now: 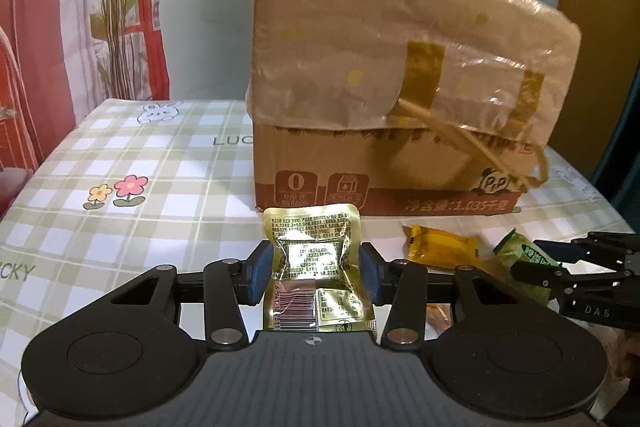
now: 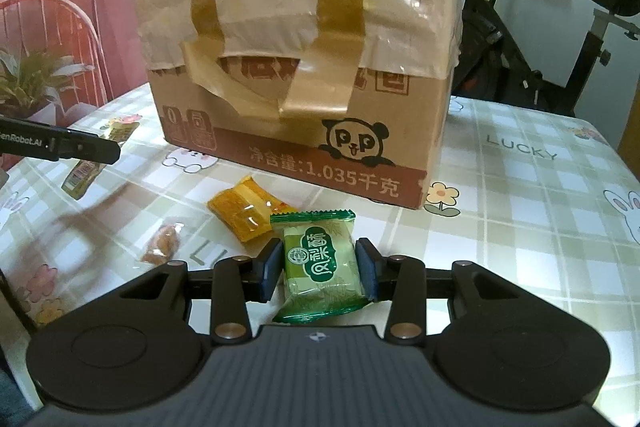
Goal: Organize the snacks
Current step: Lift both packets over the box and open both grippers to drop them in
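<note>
My left gripper is shut on a gold foil snack packet, held upright above the table in front of the cardboard box. My right gripper is shut on a green snack packet. In the left wrist view the right gripper shows at the right with the green packet. An orange snack packet and a small clear-wrapped brown snack lie on the table. In the right wrist view the left gripper shows at the left with the gold packet.
The taped cardboard box with a plastic-wrapped top stands mid-table on a checked tablecloth. The orange packet lies right of my left gripper. A plant and chair are at the left; an exercise bike behind right.
</note>
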A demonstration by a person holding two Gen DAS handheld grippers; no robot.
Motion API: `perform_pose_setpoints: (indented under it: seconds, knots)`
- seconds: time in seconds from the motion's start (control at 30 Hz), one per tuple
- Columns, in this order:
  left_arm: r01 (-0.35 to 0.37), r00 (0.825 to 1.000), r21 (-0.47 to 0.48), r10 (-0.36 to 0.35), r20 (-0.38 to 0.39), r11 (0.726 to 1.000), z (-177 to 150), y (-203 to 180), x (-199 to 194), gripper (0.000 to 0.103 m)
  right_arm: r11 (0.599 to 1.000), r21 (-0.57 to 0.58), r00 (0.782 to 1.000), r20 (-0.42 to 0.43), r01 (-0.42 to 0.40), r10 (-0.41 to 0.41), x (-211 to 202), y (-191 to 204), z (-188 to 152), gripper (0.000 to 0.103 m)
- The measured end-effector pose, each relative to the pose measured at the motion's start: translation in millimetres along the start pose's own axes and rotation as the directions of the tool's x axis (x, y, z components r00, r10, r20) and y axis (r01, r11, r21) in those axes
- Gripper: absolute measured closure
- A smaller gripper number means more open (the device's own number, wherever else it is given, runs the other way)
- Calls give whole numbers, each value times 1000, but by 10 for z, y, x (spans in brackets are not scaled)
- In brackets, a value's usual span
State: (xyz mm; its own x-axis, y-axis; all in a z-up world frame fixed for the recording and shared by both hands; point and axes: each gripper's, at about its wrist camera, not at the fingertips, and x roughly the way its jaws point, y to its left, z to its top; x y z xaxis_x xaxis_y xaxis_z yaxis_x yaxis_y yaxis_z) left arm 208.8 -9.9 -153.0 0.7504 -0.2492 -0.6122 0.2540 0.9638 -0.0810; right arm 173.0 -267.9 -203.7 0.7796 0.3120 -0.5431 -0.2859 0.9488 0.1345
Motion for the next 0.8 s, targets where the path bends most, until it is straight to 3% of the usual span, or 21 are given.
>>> perform_pose_setpoints:
  seconds: [0.57,0.8]
  knots:
    - [37,996,-8,-36,87,999,108,13,-325,54,979,-156,985,94,-130,146,-338,458,163,61]
    - [51,968,56,-63,244,997,662,-81,-548,53,969,-183,936,280,-167,214,-710,491,676,62]
